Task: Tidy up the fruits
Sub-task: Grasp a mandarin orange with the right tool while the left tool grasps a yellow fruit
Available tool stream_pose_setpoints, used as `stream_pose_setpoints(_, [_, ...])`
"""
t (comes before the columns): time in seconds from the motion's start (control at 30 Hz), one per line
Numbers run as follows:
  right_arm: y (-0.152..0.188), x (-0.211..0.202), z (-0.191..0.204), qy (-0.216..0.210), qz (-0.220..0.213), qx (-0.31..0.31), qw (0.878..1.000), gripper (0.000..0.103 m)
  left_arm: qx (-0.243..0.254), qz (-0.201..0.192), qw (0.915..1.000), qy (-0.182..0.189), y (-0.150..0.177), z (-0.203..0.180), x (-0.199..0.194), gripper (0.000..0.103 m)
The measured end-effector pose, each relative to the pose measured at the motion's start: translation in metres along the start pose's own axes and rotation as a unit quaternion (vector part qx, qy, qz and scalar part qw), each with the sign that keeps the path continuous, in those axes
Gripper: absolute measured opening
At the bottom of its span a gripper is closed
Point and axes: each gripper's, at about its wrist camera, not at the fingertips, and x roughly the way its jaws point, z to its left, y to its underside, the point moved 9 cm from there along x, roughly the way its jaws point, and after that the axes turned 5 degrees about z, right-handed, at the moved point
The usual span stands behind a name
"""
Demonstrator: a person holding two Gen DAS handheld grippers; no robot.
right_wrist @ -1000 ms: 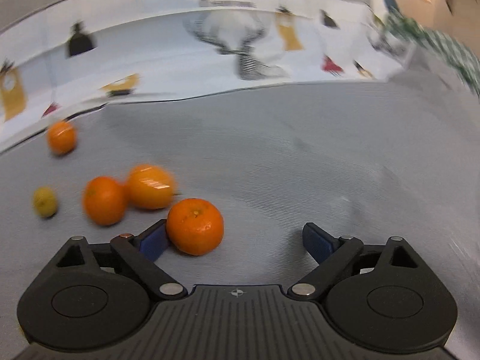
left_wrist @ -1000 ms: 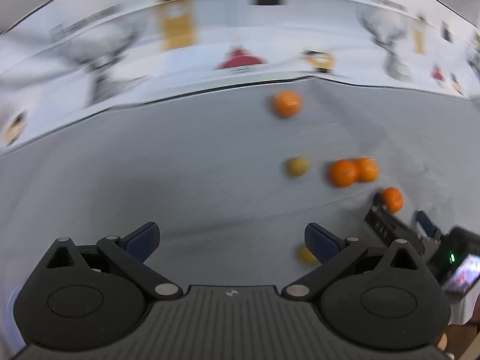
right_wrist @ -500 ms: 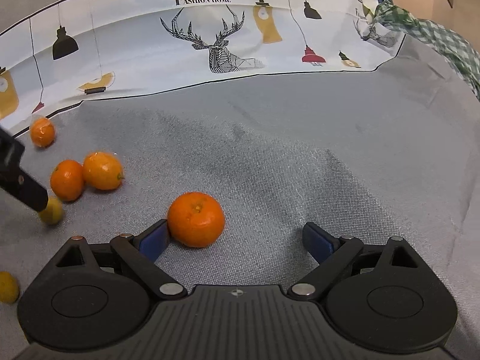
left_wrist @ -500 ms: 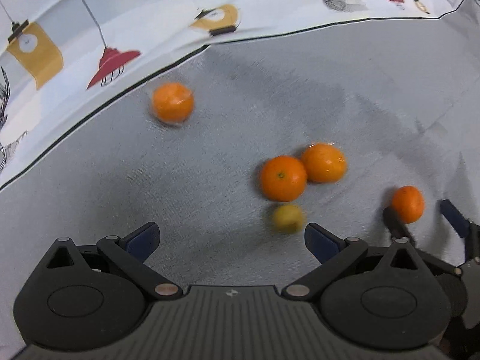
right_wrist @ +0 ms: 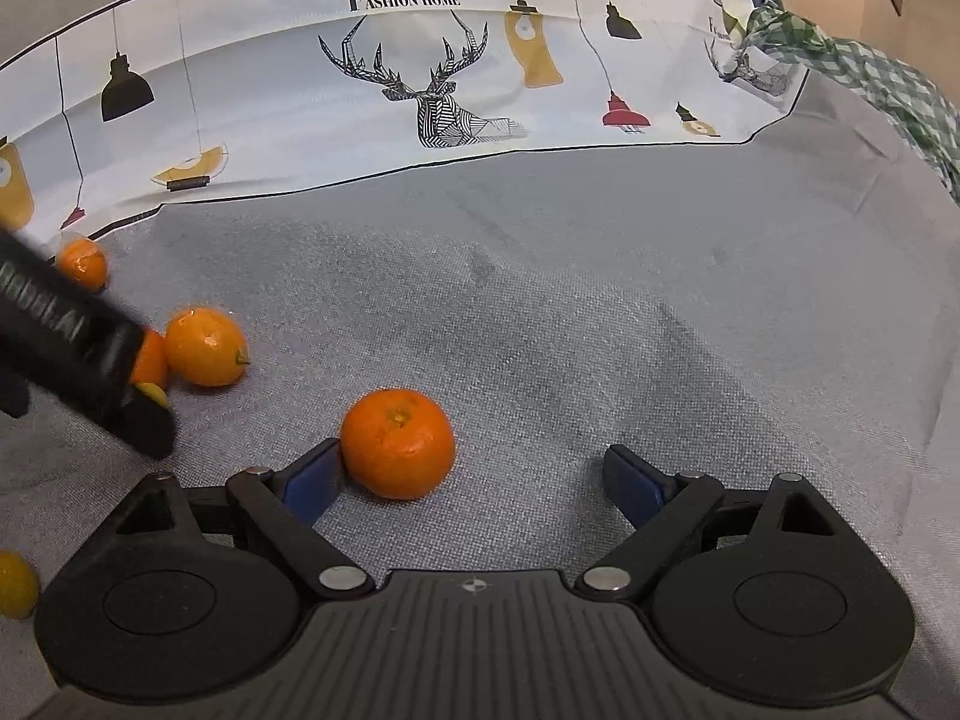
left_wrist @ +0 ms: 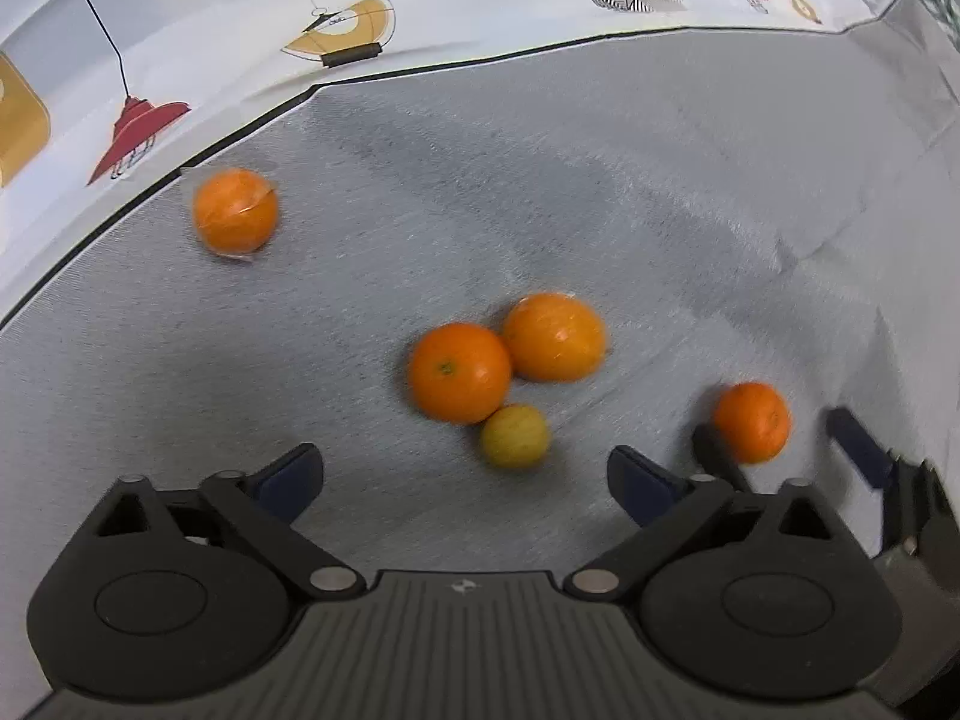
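Item: grey woven cloth (right_wrist: 600, 312) bordered on its far side by a white printed band with lamps and a deer head (right_wrist: 438, 102); a green checked fabric (right_wrist: 864, 72) lay at the far right. Left gripper (left_wrist: 462, 474) stood wide, nothing between its fingers, a small yellow-green fruit (left_wrist: 515, 435) just beyond the gap, right of centre. That fruit touched an orange (left_wrist: 459, 372), which in turn touched a second orange (left_wrist: 555, 336) on its far right. A wrapped orange (left_wrist: 235, 210), apparently in clear film, sat well apart at far left near the border. Right gripper (right_wrist: 474, 477) stood wide; a mandarin (right_wrist: 397, 443) rested against its left finger pad (right_wrist: 312, 480), not clamped. One further yellow fruit (right_wrist: 15, 585) lay at the near left edge of the right wrist view.
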Motion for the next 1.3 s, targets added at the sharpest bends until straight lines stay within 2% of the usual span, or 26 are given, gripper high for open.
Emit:
stream_pose_setpoints(0.03, [0.0, 0.0, 0.0, 0.0, 0.0, 0.0, 1.0, 0.092, 0.0, 0.003, 1.0, 0.001, -0.001, -0.002, 0.001, 0.083])
stream_pose_setpoints(0.07, [0.0, 0.0, 0.0, -0.001, 0.0, 0.0, 1.0, 0.091, 0.0, 0.008, 1.0, 0.004, 0.0, -0.003, 0.004, 0.054])
stream_pose_setpoints(0.1, [0.0, -0.001, 0.001, -0.005, 0.0, -0.001, 1.0, 0.084, 0.003, 0.018, 0.9998, 0.01, 0.0, -0.006, 0.007, 0.024])
stream_pose_setpoints(0.13, [-0.001, -0.002, 0.003, -0.014, -0.003, -0.003, 1.0, 0.076, 0.008, 0.021, 0.9997, 0.009, 0.001, -0.006, 0.008, 0.021])
stream_pose_setpoints(0.17, [-0.002, -0.004, 0.006, -0.021, -0.008, -0.009, 1.0, 0.048, 0.01, 0.015, 0.9998, 0.001, 0.002, -0.006, 0.005, 0.02])
stream_pose_setpoints(0.2, [-0.003, -0.006, 0.009, -0.024, -0.013, -0.018, 0.999, 0.037, 0.009, 0.014, 0.9999, 0.0, 0.004, -0.005, 0.003, 0.02])
stream_pose_setpoints(0.3, [-0.005, -0.007, 0.008, -0.024, -0.012, -0.008, 1.0, 0.036, -0.009, 0.006, 0.9999, 0.003, 0.012, 0.003, -0.009, 0.015])
stream_pose_setpoints(0.37, [-0.01, -0.01, 0.003, -0.023, -0.022, 0.009, 0.999, 0.036, -0.018, -0.006, 0.9998, 0.005, 0.018, 0.01, -0.021, 0.0])
stream_pose_setpoints(0.53, [-0.019, -0.021, -0.005, -0.017, -0.044, 0.025, 0.999, 0.037, -0.059, -0.043, 0.9973, -0.002, 0.048, 0.042, -0.071, 0.001])
stream_pose_setpoints(0.67, [-0.015, -0.021, -0.001, -0.013, -0.039, 0.024, 0.999, 0.037, -0.067, -0.032, 0.9972, -0.006, 0.064, 0.059, -0.082, 0.001])
stream_pose_setpoints(0.73, [-0.008, -0.017, 0.0, -0.009, -0.019, 0.027, 0.999, 0.037, -0.068, -0.031, 0.9972, -0.007, 0.059, 0.063, -0.077, 0.011])
stream_pose_setpoints(0.8, [-0.003, -0.014, 0.0, -0.016, -0.009, 0.034, 0.999, 0.037, -0.065, -0.032, 0.9973, -0.01, 0.051, 0.057, -0.069, 0.038])
stream_pose_setpoints(0.87, [0.0, -0.013, -0.002, -0.014, -0.002, 0.029, 0.999, 0.037, -0.06, -0.037, 0.9974, -0.011, 0.041, 0.048, -0.057, 0.052])
stream_pose_setpoints(0.97, [-0.001, -0.012, -0.012, -0.01, -0.001, 0.037, 0.999, 0.038, -0.048, -0.029, 0.9984, -0.009, 0.024, 0.029, -0.033, 0.055])
stream_pose_setpoints(1.07, [-0.002, -0.008, -0.015, -0.012, 0.003, 0.042, 0.999, 0.038, -0.038, -0.019, 0.9989, -0.017, 0.012, 0.014, -0.013, 0.063])
stream_pose_setpoints(1.13, [-0.002, -0.007, -0.013, -0.007, 0.003, 0.032, 0.999, 0.039, -0.038, -0.01, 0.999, -0.024, 0.007, 0.009, -0.003, 0.063])
stream_pose_setpoints(1.17, [-0.002, -0.006, -0.012, -0.006, 0.003, 0.027, 1.0, 0.039, -0.041, -0.004, 0.9988, -0.024, 0.006, 0.008, 0.002, 0.053])
stream_pose_setpoints(1.2, [-0.003, -0.005, -0.011, -0.005, 0.002, 0.025, 1.0, 0.039, -0.045, 0.0, 0.9987, -0.025, 0.007, 0.008, 0.005, 0.028])
stream_pose_setpoints(1.3, [-0.004, -0.005, -0.012, -0.006, 0.003, 0.027, 1.0, 0.038, -0.033, -0.012, 0.999, -0.029, 0.009, 0.007, -0.003, 0.027])
